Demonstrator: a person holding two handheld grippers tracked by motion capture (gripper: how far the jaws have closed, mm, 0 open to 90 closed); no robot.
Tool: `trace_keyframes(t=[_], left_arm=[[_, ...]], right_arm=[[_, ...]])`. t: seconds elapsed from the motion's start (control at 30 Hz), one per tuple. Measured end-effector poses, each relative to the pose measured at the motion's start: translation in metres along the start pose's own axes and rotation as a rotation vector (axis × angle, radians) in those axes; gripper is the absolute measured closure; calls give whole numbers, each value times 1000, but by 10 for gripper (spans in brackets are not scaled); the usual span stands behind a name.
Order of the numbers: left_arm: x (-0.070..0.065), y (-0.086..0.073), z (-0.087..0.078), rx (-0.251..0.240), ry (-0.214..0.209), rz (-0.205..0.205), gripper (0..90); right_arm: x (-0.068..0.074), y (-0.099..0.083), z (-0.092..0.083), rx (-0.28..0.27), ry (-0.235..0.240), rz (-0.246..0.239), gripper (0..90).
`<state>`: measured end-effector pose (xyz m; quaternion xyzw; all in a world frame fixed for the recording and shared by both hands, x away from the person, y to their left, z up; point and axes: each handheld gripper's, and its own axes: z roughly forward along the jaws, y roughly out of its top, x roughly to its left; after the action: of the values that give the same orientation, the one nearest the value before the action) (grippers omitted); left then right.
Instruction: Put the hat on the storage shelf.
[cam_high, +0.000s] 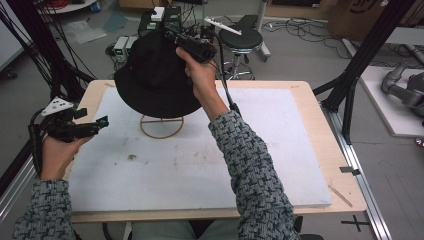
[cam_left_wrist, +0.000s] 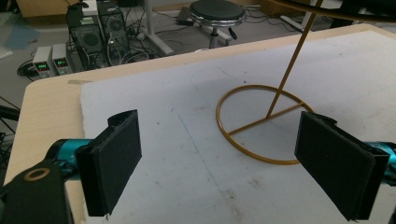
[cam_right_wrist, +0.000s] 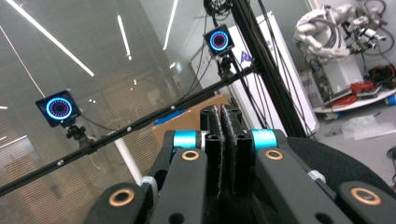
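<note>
My left gripper (cam_high: 102, 121) sits nearest me at the table's (cam_high: 305, 102) left edge, released, its jaws standing wide apart with nothing between them. In the left gripper view they frame the white mat (cam_left_wrist: 187, 140) and the gold wire stand (cam_left_wrist: 261, 122), whose round base ring lies flat on the mat while its thin stem leans up and to the right.

Farther out, my right gripper (cam_high: 172, 37) is clenched on the black hat (cam_high: 155, 80), its pads pressed tight together in the right gripper view with dark cloth (cam_right_wrist: 336, 163) bulging just beside them. The hat hangs above the stand, over the mat's far left part. It is a soft, matte black bucket hat, rounded crown uppermost, brim flaring downward and tilted so its wide side faces me; its long axis runs roughly across the table. Whether it touches the stand's top I cannot tell.
</note>
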<state>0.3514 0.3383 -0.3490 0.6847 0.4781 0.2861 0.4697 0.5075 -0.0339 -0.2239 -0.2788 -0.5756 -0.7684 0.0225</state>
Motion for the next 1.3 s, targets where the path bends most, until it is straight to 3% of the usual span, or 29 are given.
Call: trace_keyframes(t=[0.53,0.87,1.2,1.3], left_arm=[[1,1,-3,-6,-1,-2,149],[0,1,-3,-4,-2,3,149],[0,0,-2,2,-3,6,149],[0,0,-2,2,-2,4,149]], right_arm=[[-5,-33,25,105,-12,-8,885],[-8,-35,24,121,-13,14,879],[-10,-35,22,159,23,81,840],[-9,-35,21,167,17,66,840]])
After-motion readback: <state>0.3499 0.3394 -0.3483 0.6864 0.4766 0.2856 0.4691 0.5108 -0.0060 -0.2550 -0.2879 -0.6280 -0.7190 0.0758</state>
